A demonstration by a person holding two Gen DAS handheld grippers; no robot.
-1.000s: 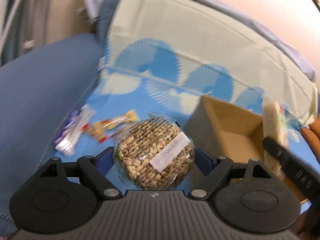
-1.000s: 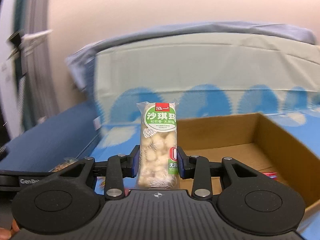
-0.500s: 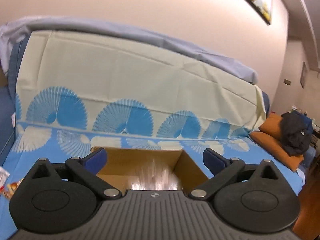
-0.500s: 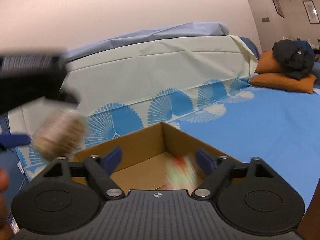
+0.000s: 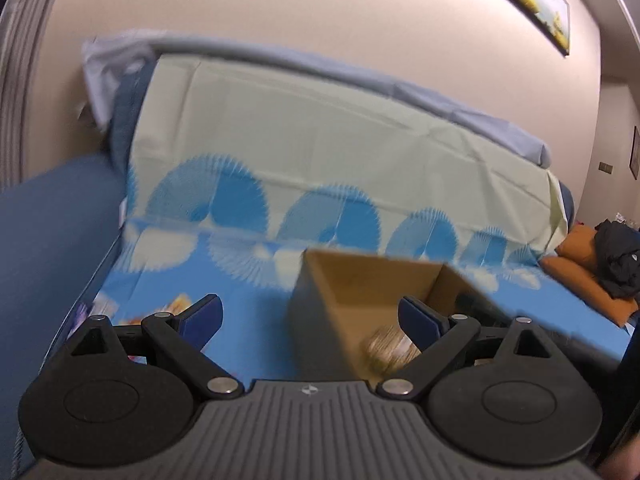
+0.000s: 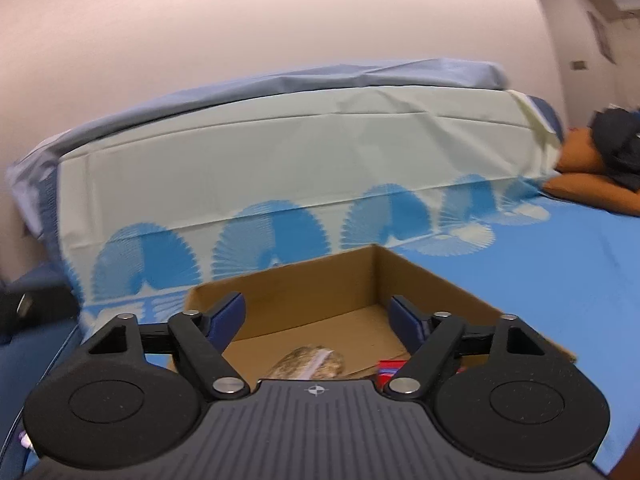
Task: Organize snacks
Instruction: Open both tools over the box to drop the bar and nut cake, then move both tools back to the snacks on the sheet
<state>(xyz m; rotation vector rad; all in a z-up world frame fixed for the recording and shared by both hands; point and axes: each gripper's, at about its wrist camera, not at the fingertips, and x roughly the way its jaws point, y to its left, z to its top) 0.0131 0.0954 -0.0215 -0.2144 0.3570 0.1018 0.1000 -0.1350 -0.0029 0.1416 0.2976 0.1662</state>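
An open cardboard box sits on the blue patterned sofa cover; it also shows in the right wrist view. The round grain-cake snack lies inside the box, seen blurred in the left wrist view. A red wrapper lies beside it in the box. My left gripper is open and empty, left of and above the box. My right gripper is open and empty above the box. Loose snack packets lie on the cover at the left, partly hidden behind the left gripper.
The sofa back under a cream and blue cover rises behind the box. A blue armrest stands at the left. An orange cushion with dark clothing lies at the far right.
Both grippers opened and dropped their snacks into the box; the round cake and the white bar left the jaws. The left gripper has since swung left, away from the box.
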